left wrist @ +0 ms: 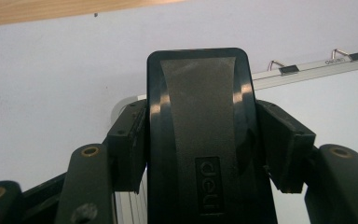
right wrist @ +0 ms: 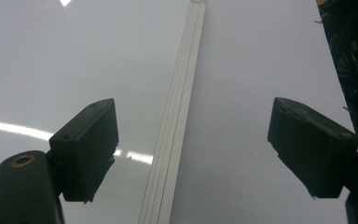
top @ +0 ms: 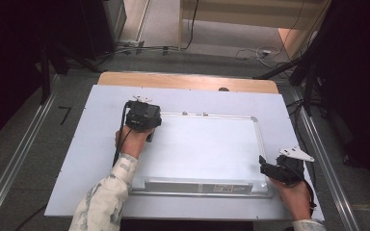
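Clamped in my left gripper (left wrist: 200, 140) is the black eraser (left wrist: 198, 121), near the whiteboard (top: 207, 149)'s far-left corner; I judge flat, even strokes would wipe best. My right gripper (right wrist: 191, 149) hangs with jaws apart over the right frame edge (right wrist: 179, 116). Its view shows glare streaks; the left gripper view shows 2 clips (left wrist: 286, 69) beyond.

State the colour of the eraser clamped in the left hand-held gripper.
Black plastic whiteboard eraser, clearest in the left gripper view.
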Tool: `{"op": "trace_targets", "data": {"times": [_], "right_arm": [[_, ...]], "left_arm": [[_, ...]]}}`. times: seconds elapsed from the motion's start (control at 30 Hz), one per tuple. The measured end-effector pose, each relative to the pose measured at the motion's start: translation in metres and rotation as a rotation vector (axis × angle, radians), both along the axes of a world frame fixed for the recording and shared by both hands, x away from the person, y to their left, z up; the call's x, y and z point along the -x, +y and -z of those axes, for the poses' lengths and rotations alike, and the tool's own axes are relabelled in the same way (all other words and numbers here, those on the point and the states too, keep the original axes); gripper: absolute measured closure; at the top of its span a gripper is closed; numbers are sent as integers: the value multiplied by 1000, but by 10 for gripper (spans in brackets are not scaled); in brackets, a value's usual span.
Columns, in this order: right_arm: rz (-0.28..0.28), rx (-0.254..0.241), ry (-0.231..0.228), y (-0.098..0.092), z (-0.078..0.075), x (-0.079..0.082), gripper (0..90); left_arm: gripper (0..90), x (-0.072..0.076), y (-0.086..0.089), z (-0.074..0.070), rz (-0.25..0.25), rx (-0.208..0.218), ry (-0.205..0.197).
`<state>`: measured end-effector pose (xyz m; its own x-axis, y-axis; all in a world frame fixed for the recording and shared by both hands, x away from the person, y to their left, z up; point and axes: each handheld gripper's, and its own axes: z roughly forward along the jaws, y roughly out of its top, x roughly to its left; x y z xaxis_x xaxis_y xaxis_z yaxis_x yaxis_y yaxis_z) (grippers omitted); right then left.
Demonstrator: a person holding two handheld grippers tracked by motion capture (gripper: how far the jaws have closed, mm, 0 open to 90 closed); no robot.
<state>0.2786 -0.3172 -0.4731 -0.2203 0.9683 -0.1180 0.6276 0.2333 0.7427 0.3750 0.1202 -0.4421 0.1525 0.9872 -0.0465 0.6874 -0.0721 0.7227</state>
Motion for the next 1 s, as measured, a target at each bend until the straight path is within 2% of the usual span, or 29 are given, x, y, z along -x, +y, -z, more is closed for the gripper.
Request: {"op": "trace_targets", "data": {"times": [0.17, 0.57, 0.63, 0.73, 0.9, 1.0], "right_arm": [[1, -1, 1, 0, 0, 0, 148], [-1, -2, 0, 0, 0, 0, 149], [-1, -1, -1, -1, 0, 0, 148], [-1, -1, -1, -1, 0, 0, 148], [-1, -1, 0, 0, 0, 0, 148], [0, -1, -1, -1, 0, 0, 148]], "left_arm": [[407, -6, -1, 8, -30, 4, 19], [407, -16, -6, 22, -53, -17, 53], [407, -17, -6, 24, -56, -4, 57], [407, -18, -8, 26, -61, -7, 61], [406, -22, -10, 34, -74, -26, 98], [406, -22, -12, 35, -77, -41, 100]]}}
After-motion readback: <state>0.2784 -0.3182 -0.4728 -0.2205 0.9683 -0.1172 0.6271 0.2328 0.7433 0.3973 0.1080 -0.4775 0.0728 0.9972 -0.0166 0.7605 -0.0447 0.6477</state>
